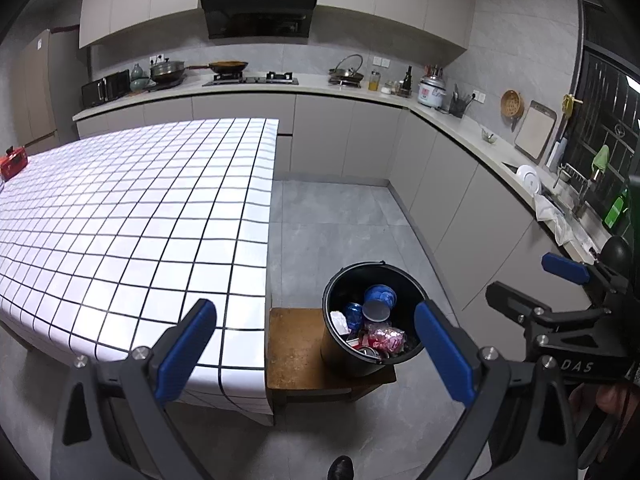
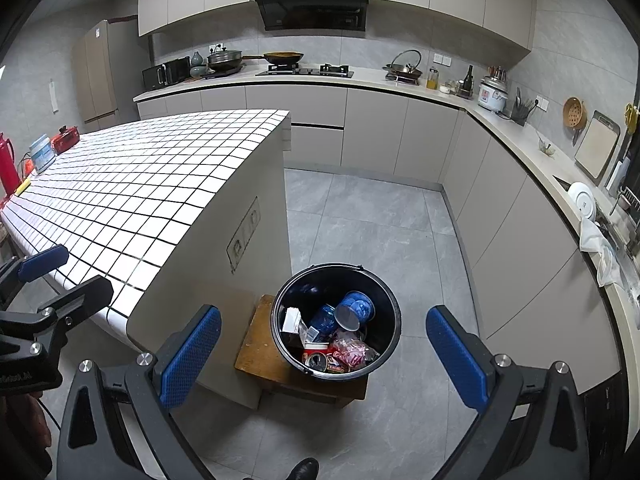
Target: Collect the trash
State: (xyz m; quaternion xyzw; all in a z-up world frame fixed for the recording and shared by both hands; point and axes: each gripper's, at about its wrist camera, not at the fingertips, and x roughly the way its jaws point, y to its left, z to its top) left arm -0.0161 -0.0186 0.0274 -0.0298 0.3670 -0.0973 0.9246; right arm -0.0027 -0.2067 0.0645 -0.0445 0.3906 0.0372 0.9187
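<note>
Blue pads stood wide apart on both tools: the left gripper (image 1: 316,344) and the right gripper (image 2: 324,354) were both spread and held nothing. A dark shoe tip (image 2: 305,469) showed at the bottom edge of the right view.

Just past the fingers, the black bin (image 2: 394,312) stood on a small wooden stool (image 2: 256,350), beside the near corner of the table (image 1: 132,216). Inside the bin lay the collected trash: a blue cup (image 2: 356,310) on its side, a blue bottle (image 2: 324,320), a white carton (image 2: 291,320), a pink wrapper (image 2: 352,350) and a can (image 2: 318,360). The bin looked about half full.

Farther on, the white tiled top of the table was bare over its near and middle part. Only at its far left edge stood some things: a red flask (image 2: 7,164), a small box (image 2: 42,156) and a red case (image 2: 66,138). I could not tell if these were trash; they looked like household items.

My judgement was that the task was almost or fully done, since no loose trash showed on the table or the floor (image 2: 360,216).
</note>
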